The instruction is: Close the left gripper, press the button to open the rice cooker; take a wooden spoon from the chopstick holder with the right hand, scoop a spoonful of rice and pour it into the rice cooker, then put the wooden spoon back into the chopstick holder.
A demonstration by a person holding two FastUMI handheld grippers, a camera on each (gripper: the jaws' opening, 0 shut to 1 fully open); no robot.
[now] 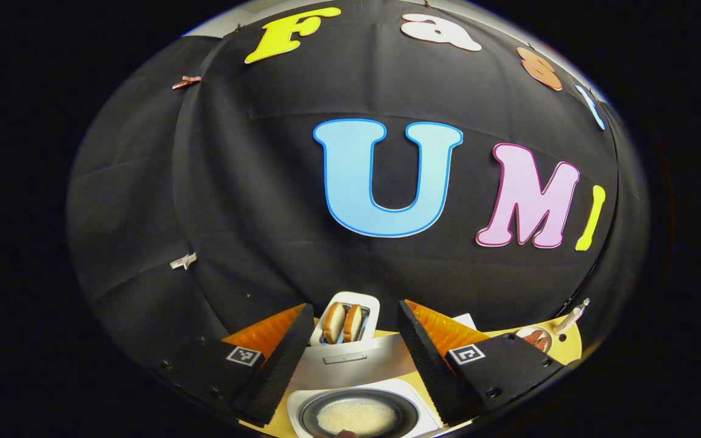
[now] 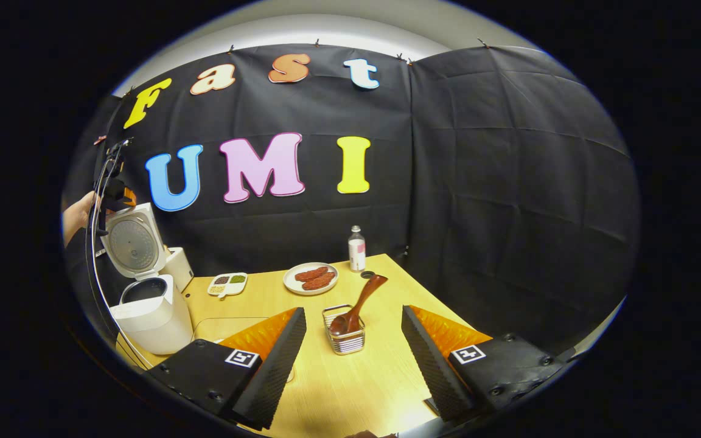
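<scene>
The white rice cooker (image 2: 143, 316) stands at the table's left with its lid (image 2: 131, 243) raised. In the left gripper view I look down into its inner pot (image 1: 356, 417), which holds whitish rice, and the lid (image 1: 341, 362) stands behind it. My left gripper (image 1: 356, 305) is open above the cooker; a hand holds it (image 2: 113, 194) over the lid. The wooden spoon (image 2: 359, 301) stands in the wire chopstick holder (image 2: 343, 339), bowl down and handle leaning right. My right gripper (image 2: 353, 311) is open above the table, short of the holder, with nothing between its fingers.
A toaster (image 1: 347, 322) with two bread slices sits behind the cooker. A plate of sausages (image 2: 311, 278), a small bottle (image 2: 356, 248), a dark cap (image 2: 367, 275) and a divided dish of beans (image 2: 227, 283) stand at the back of the wooden table (image 2: 350, 389).
</scene>
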